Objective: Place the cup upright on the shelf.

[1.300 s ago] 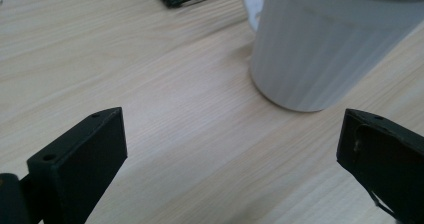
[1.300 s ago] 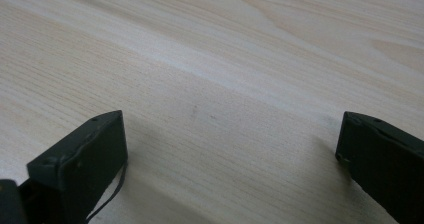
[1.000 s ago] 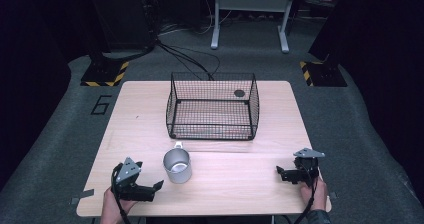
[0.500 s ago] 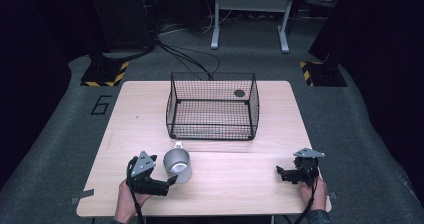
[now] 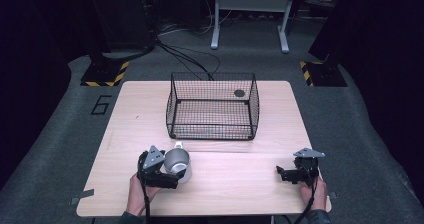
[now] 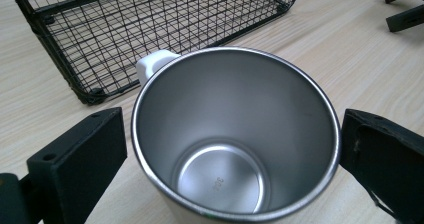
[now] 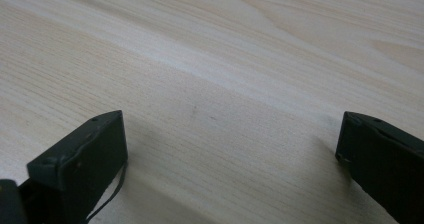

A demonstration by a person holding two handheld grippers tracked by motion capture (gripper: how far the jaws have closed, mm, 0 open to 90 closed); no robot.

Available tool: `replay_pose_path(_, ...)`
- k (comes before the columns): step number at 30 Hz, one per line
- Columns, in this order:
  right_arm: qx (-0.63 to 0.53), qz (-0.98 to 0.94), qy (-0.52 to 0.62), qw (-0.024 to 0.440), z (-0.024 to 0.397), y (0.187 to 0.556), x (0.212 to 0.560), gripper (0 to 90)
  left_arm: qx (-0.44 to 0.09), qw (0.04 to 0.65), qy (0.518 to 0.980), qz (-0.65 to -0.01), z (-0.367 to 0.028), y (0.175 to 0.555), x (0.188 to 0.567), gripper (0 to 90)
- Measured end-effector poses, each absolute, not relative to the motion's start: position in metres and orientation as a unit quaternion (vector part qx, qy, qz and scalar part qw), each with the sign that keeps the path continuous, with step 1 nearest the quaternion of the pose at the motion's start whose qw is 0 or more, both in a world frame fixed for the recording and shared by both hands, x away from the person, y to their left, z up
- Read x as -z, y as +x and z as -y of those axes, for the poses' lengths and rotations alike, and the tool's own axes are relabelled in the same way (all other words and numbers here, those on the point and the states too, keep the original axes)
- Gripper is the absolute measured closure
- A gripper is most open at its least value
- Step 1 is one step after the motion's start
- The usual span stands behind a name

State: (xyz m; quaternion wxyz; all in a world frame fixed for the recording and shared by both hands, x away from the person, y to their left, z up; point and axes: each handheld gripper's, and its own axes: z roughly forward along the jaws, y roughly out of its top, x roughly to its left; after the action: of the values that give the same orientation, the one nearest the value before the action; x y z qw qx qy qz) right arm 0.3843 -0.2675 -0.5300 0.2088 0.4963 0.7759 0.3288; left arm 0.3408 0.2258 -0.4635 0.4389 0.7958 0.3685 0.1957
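A steel mug [image 5: 177, 160] with a white handle stands upright and empty on the wooden table [image 5: 235, 189], in front of a black wire basket [image 5: 210, 126]. My left gripper [image 5: 176, 177] is open, one jaw on each side of the mug. In the left gripper view the mug [image 6: 235, 139] sits between the jaws with its handle toward the basket [image 6: 150, 29], and each jaw stands close to the rim; I cannot tell whether they touch. My right gripper [image 5: 281, 174] rests open near the table's front right, and its own view shows bare wood between its fingertips [image 7: 232, 119].
A small dark disc [image 5: 239, 93] lies at the basket's far right corner. The right gripper's jaws [image 6: 402, 9] appear at the top right of the left gripper view. Black stands with yellow-striped feet [image 5: 104, 74] and cables lie on the floor behind the table.
My left gripper has moved forward and to the right, from the table's front left up to the mug, and its jaws now straddle it. The right gripper has stayed put.
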Motion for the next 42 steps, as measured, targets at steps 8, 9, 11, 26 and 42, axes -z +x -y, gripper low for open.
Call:
replay_pose_path(8, -0.329, -0.776, 0.496, 0.208, 0.268, 0.384, 0.530, 0.0, -0.201, 0.433, 0.794, -0.376, -0.216, 0.346, 0.468, 0.1)
replay_pose_path(9, -0.329, -0.776, 0.496, 0.209, 0.267, 0.384, 0.530, 0.0, -0.202, 0.436, 0.790, -0.380, -0.214, 0.345, 0.469, 1.0)
replay_pose_path(11, -0.329, -0.776, 0.496, 0.209, 0.267, 0.384, 0.530, 0.0, -0.203, 0.433, 0.792, -0.379, -0.213, 0.345, 0.469, 2.7)
replay_pose_path(26, -0.329, -0.776, 0.496, 0.209, 0.268, 0.384, 0.530, 0.0, -0.222, 0.432, 0.783, -0.388, -0.210, 0.344, 0.472, 6.0)
replay_pose_path(42, -0.329, -0.776, 0.497, 0.208, 0.267, 0.384, 0.530, 0.0, -0.212, 0.436, 0.790, -0.377, -0.210, 0.346, 0.469, 6.2)
